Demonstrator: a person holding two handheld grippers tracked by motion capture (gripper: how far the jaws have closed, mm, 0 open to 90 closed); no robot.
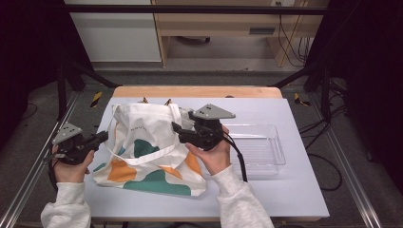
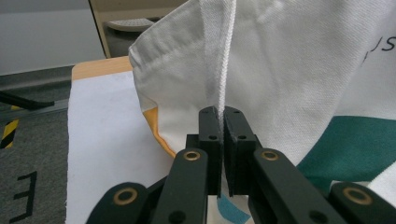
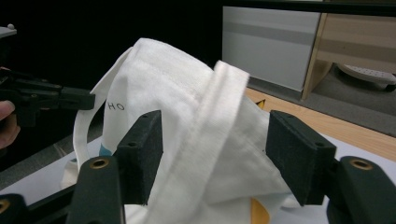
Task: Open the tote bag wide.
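A white tote bag (image 1: 147, 156) with green and orange shapes lies on the left half of the table. My left gripper (image 1: 101, 137) is at the bag's left edge. In the left gripper view it (image 2: 218, 122) is shut on a seam of the white cloth (image 2: 289, 70), which rises from the jaws. My right gripper (image 1: 177, 132) hovers over the bag's upper right part. Its jaws (image 3: 215, 135) stand wide, with the lifted rim of the bag (image 3: 187, 93) and a strap (image 3: 224, 79) between the pads, which do not press on the cloth.
A clear plastic tray (image 1: 259, 147) sits right of the bag. The table carries a pale sheet (image 1: 285, 190), with a wooden edge (image 1: 195, 91) at the back. Metal frame rails run along both sides, and cables lie on the floor at the right.
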